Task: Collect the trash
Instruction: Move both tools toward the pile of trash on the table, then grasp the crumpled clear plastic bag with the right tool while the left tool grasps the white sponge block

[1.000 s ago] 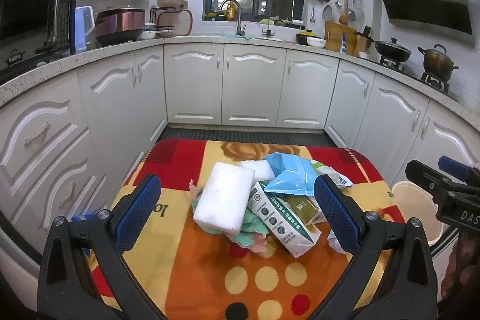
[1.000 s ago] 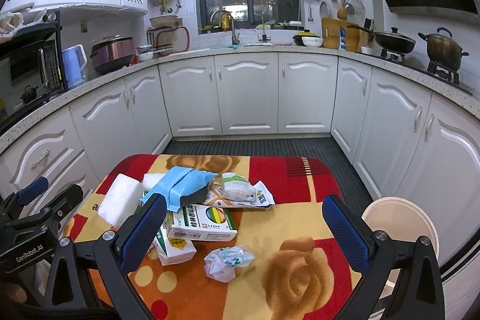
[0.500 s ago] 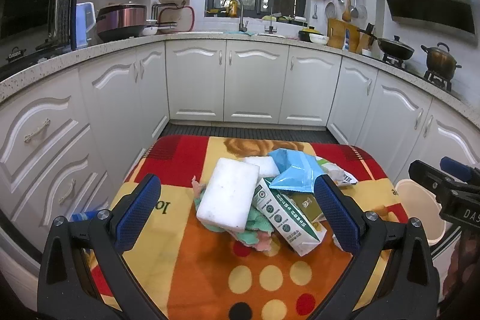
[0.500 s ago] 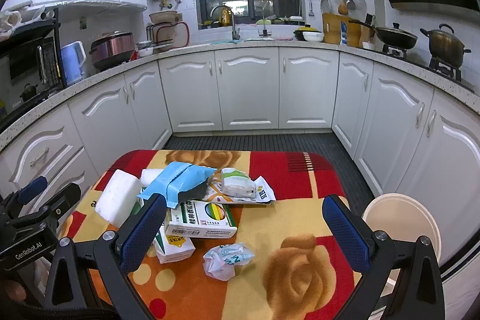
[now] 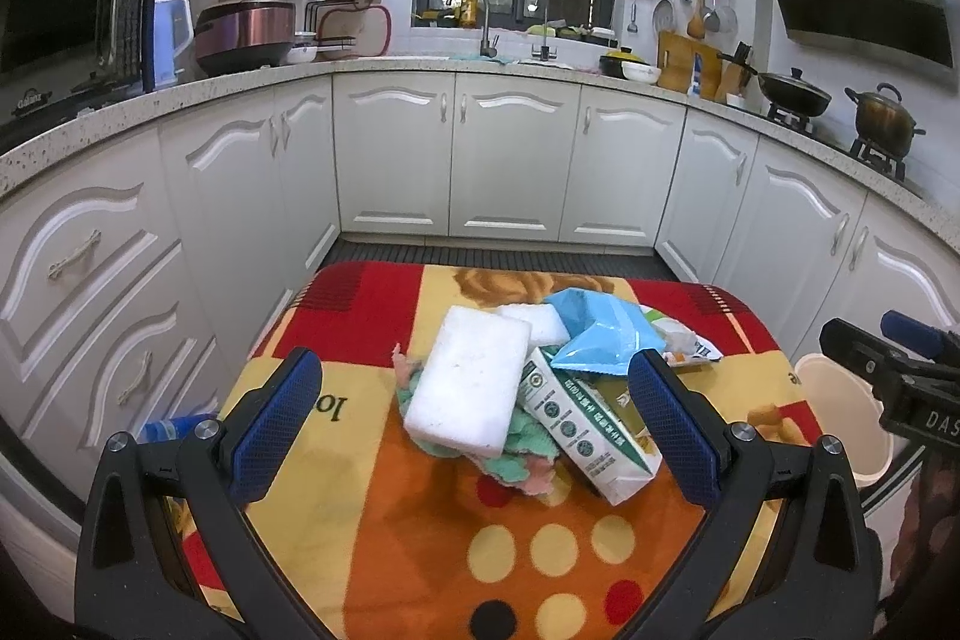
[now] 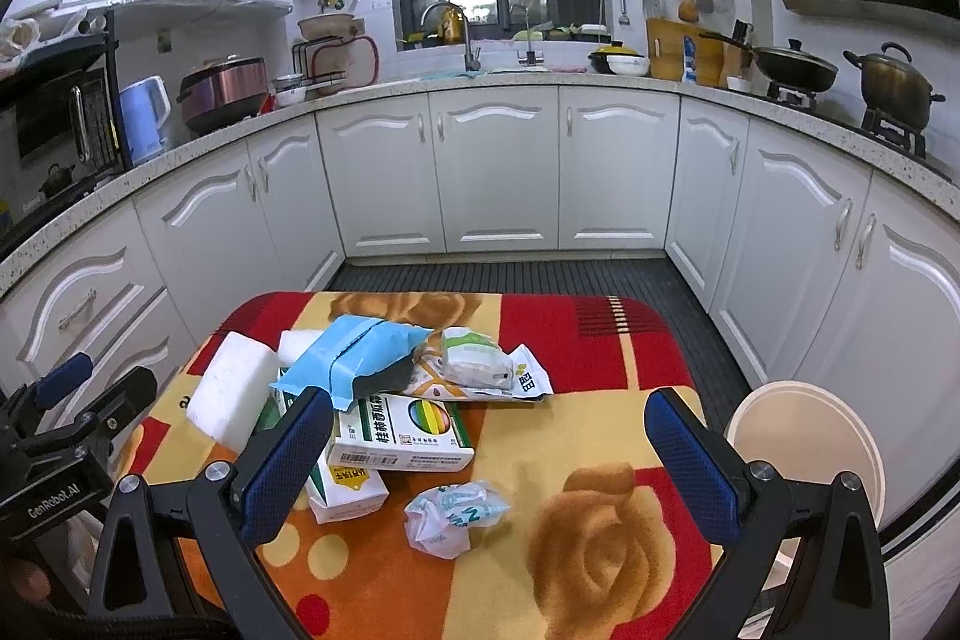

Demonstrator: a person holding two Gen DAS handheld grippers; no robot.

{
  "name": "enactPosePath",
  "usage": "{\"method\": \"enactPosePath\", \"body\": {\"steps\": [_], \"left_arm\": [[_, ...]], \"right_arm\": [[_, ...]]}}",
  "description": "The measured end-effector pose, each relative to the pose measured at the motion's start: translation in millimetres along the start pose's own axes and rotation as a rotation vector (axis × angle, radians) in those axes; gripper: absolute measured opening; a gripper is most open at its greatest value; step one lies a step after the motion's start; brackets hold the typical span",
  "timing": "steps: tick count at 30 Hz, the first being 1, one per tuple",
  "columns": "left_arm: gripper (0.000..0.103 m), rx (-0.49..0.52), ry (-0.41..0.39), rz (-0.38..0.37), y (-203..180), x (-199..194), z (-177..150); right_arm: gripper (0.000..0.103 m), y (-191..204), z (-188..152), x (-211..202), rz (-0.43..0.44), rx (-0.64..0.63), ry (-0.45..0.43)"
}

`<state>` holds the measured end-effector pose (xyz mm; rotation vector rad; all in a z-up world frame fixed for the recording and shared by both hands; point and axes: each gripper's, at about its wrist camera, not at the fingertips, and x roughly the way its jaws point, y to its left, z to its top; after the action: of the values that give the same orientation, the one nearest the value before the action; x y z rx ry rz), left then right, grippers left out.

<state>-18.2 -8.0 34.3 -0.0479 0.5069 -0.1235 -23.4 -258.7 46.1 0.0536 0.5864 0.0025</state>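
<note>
Left wrist view: your left tongs (image 5: 474,412) stand wide open and empty, framing a white foam block (image 5: 471,388) lying on a crumpled cloth (image 5: 522,454) on the desk (image 5: 384,532).

Right wrist view: your right tongs (image 6: 489,463) are equally spread, holding nothing. Only here you see a crumpled wrapper (image 6: 450,514) lying apart, and the full bin (image 6: 810,448) beside the desk.
</note>
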Motion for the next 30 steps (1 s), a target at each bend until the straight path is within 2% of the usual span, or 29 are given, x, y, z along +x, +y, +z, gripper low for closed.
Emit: {"method": "enactPosePath", "body": {"steps": [7, 14, 18, 24, 30], "left_arm": [[0.102, 0.028, 0.025, 0.0, 13.8, 1.7, -6.8], [0.102, 0.024, 0.06, -0.034, 20.7, 11.0, -12.9], [0.102, 0.025, 0.105, -0.053, 19.1, 25.6, -15.7], [0.102, 0.026, 0.127, -0.071, 18.3, 42.7, -15.1], [0.102, 0.046, 0.155, -0.072, 18.5, 62.2, -10.3]], "right_arm": [[0.103, -1.8, -2.0, 6.0, -0.003, -0.005, 0.018], [0.103, -3.8, -5.7, 13.9, 0.014, 0.008, 0.042], [0.103, -4.5, -11.0, 19.2, 0.031, -0.002, 0.065], [0.103, -15.3, -29.8, 35.0, 0.077, 0.027, 0.137], [0.103, -9.8, -50.8, 61.9, 0.139, 0.032, 0.222]]}}
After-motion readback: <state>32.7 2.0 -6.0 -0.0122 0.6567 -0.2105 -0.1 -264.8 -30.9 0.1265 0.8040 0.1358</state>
